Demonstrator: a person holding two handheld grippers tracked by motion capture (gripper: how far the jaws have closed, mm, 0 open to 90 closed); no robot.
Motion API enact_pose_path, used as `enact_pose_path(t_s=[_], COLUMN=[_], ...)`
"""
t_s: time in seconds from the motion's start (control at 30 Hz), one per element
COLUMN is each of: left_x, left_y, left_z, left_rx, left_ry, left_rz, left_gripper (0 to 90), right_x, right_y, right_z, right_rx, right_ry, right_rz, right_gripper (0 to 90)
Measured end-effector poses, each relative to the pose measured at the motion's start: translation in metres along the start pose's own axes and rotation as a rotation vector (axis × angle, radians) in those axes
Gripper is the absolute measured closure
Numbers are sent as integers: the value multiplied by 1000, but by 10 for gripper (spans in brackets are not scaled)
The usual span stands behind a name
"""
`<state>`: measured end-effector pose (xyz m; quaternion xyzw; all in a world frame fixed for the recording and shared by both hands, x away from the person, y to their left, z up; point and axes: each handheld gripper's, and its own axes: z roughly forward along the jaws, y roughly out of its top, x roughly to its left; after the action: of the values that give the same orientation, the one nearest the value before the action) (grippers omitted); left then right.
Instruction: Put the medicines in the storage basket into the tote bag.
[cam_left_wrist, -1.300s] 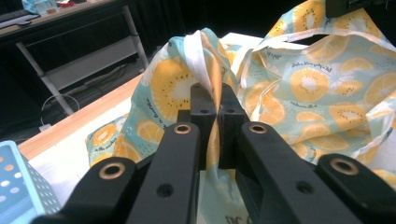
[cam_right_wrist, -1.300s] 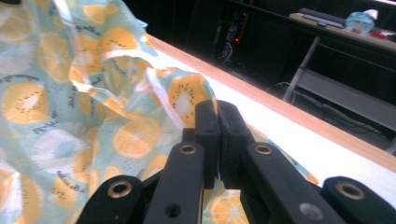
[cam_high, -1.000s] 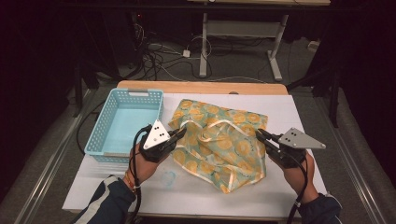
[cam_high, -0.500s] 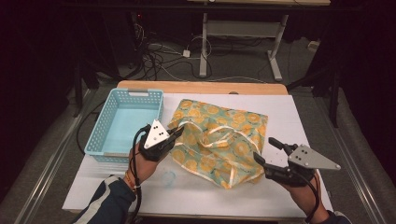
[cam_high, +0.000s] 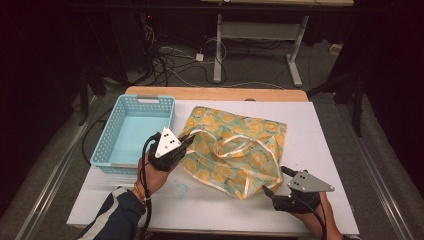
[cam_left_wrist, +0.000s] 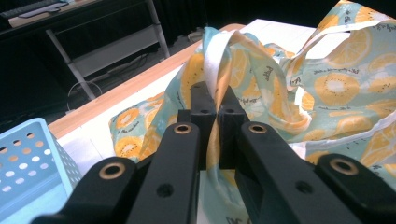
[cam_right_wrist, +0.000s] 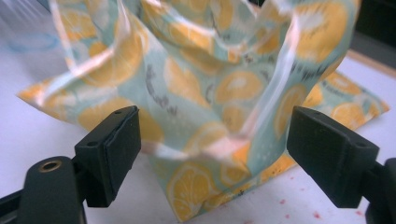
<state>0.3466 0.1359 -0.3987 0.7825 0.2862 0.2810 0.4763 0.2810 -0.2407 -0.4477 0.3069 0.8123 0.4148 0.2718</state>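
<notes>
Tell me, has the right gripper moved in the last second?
Yes. The right gripper has pulled back from the bag toward the table's near edge, jaws open.

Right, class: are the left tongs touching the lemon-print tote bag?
Touching. The left gripper view shows the left tongs closed on a fold of the lemon-print tote bag, with fabric pinched between the jaws.
</notes>
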Motion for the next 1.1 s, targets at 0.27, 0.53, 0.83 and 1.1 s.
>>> enact_pose_path(t_s=[0.27, 0.53, 0.83, 1.1], left_x=[-4, -7, -11, -4], left_y=[0, 14, 39, 65], left_z=[4, 7, 8, -2], left_rx=[9, -36, -109, -188], left_ry=[-11, 0, 8, 35], left_rz=[18, 22, 33, 12], left_gripper=[866, 865, 866, 866], right_x=[-6, -15, -29, -44], right_y=[-5, 22, 59, 92], right_z=[13, -3, -21, -37], right_rx=[-30, -170, -320, -424], right_ry=[3, -100, -208, -304], right_rz=[-27, -68, -109, -126], right_gripper=[749, 884, 890, 891])
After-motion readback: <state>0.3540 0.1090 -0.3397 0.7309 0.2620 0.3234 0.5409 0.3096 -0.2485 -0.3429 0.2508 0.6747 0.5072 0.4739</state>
